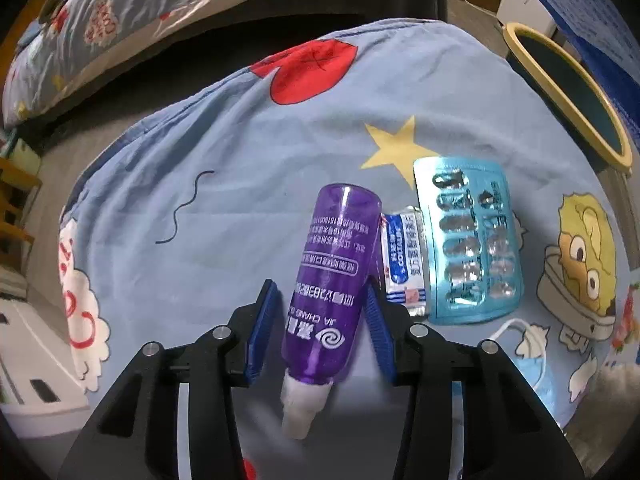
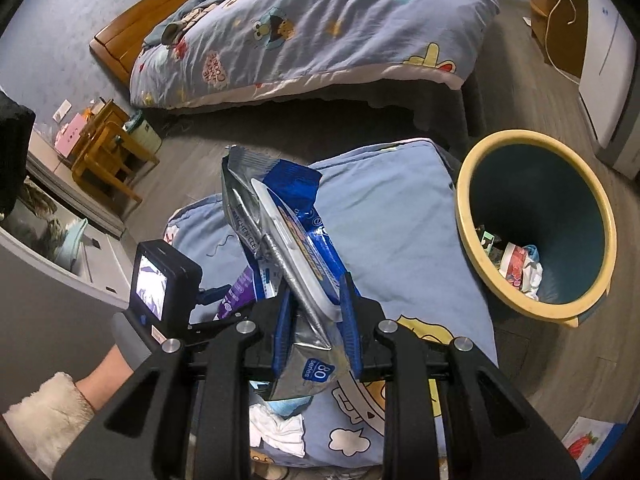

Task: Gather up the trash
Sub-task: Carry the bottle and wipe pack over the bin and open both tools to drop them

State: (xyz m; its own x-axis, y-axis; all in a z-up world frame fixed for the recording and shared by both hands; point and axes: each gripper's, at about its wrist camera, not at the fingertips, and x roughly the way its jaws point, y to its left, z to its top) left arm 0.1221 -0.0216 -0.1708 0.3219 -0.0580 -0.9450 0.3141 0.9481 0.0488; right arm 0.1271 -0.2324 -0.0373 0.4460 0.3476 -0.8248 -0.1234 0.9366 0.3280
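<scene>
A purple plastic spray bottle (image 1: 340,232) lies on a blue cartoon-print cushion (image 1: 240,160), white nozzle towards me. My left gripper (image 1: 321,292) straddles its lower half; a gap shows between the left pad (image 1: 262,332) and the bottle, so the jaws stand open around it. My right gripper (image 2: 316,288) is shut on a blue and silver wet-wipes packet (image 2: 280,208), held up above the cushion (image 2: 400,220). The yellow-rimmed teal bin (image 2: 536,220) stands on the floor to the right with several scraps inside.
Beside the bottle lie a small white and blue sachet (image 1: 402,260), a light blue blister pack (image 1: 468,240) and a face mask (image 1: 532,360). A white tissue (image 2: 276,428) rests on the cushion's near part. A bed (image 2: 320,28) stands behind, wooden furniture (image 2: 104,148) to the left.
</scene>
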